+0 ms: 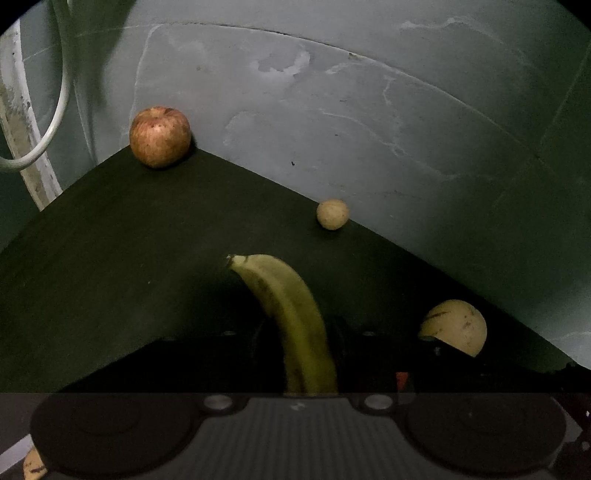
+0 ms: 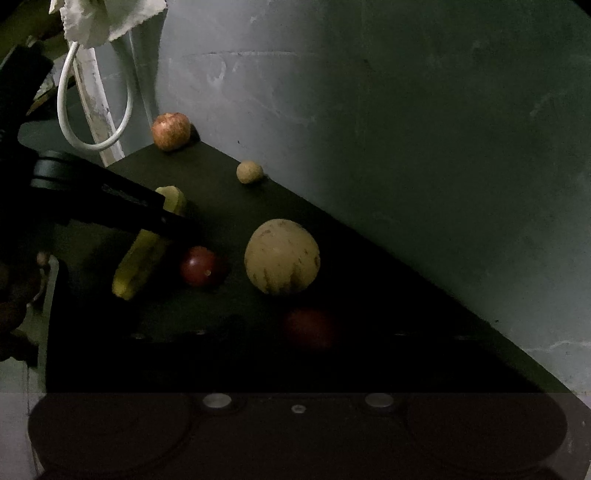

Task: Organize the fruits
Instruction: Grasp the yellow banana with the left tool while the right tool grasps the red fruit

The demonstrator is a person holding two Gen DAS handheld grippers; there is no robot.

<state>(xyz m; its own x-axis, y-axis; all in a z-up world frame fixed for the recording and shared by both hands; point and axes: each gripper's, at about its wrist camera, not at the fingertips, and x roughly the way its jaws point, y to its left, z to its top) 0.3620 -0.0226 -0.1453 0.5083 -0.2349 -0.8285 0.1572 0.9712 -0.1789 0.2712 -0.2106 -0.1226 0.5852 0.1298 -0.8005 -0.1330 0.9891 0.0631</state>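
Note:
My left gripper (image 1: pixel 299 343) is shut on a yellow-green banana (image 1: pixel 284 306) and holds it above the dark table (image 1: pixel 110 258). In the right wrist view the same gripper (image 2: pixel 173 221) clamps the banana (image 2: pixel 140 258) at the left. A red-yellow apple (image 1: pixel 160 136) (image 2: pixel 170 131) sits at the far corner. A small tan round fruit (image 1: pixel 332 214) (image 2: pixel 250 171) lies by the wall. A pale yellow melon (image 1: pixel 458 326) (image 2: pixel 282 256) sits mid-table. Two dark red fruits (image 2: pixel 199 266) (image 2: pixel 310 328) lie near it. My right gripper's fingers are lost in the dark at the frame bottom.
A grey plaster wall (image 1: pixel 369 110) runs along the table's far edge. A white cable loop (image 2: pixel 92 122) and a white pipe (image 2: pixel 92 92) hang past the left corner, with a white cloth (image 2: pixel 107 18) above.

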